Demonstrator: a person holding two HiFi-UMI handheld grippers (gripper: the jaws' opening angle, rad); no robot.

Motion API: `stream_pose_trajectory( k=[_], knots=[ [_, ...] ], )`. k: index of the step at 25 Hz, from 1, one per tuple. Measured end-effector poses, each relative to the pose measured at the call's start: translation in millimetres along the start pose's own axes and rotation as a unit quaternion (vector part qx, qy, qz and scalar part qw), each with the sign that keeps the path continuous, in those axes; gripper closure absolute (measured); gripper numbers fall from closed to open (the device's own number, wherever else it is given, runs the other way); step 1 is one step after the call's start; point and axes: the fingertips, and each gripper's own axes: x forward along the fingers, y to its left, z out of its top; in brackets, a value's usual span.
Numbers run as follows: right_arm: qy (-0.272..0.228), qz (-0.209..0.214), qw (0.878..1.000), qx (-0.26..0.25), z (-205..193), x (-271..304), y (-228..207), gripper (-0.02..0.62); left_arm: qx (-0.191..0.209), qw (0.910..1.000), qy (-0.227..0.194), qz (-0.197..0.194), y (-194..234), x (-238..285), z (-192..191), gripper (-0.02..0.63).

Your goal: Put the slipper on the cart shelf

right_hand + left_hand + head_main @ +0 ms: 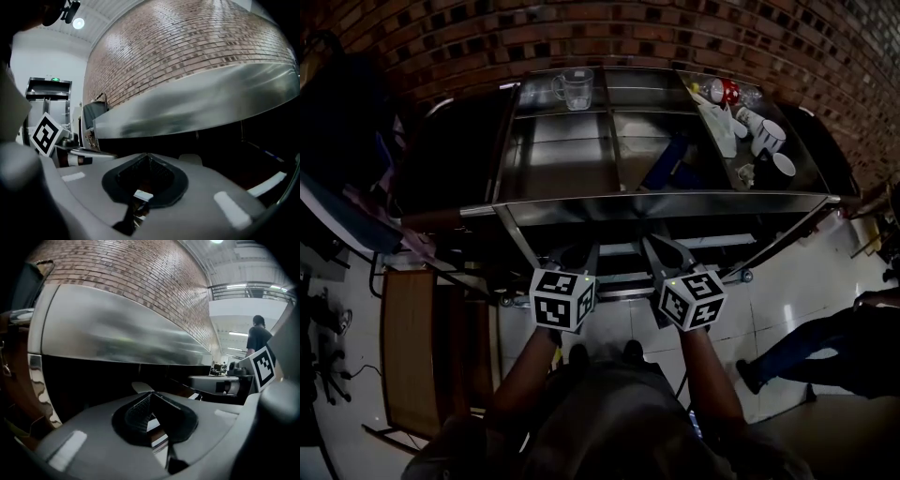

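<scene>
A steel cart [581, 208] stands against the brick wall, seen from above. On one of its shelves, right of centre, lies a blue shape [670, 164] that looks like the slipper. Both grippers hang side by side in front of the cart's near edge. My left gripper [572, 255] is shut with nothing between its pads [140, 411]. My right gripper [661, 248] is shut too and holds nothing. In the left gripper view the cart's steel edge [117, 338] fills the picture above the left gripper [151, 397]. The right gripper view shows the same edge [201, 108] above the right gripper [147, 158].
A glass mug [574, 89] stands at the cart's back. White cups and bottles [741, 117] crowd its right end. A wooden bench [412, 347] is at the left. A person's legs [825, 347] stand on the tiled floor at the right.
</scene>
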Motion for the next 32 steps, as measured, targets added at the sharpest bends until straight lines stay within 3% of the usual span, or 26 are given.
stream_pose_trajectory(
  k=[14, 32],
  knots=[
    [0.001, 0.034, 0.999, -0.012, 16.3, 0.2, 22.8, 0.595, 0.017, 0.9996, -0.019, -0.010, -6.1, -17.6, 24.0, 0.598],
    [-0.001, 0.055, 0.998, -0.021, 22.9, 5.8, 24.9, 0.595, 0.009, 0.9995, -0.032, -0.001, -6.3, -15.5, 31.5, 0.600]
  ],
)
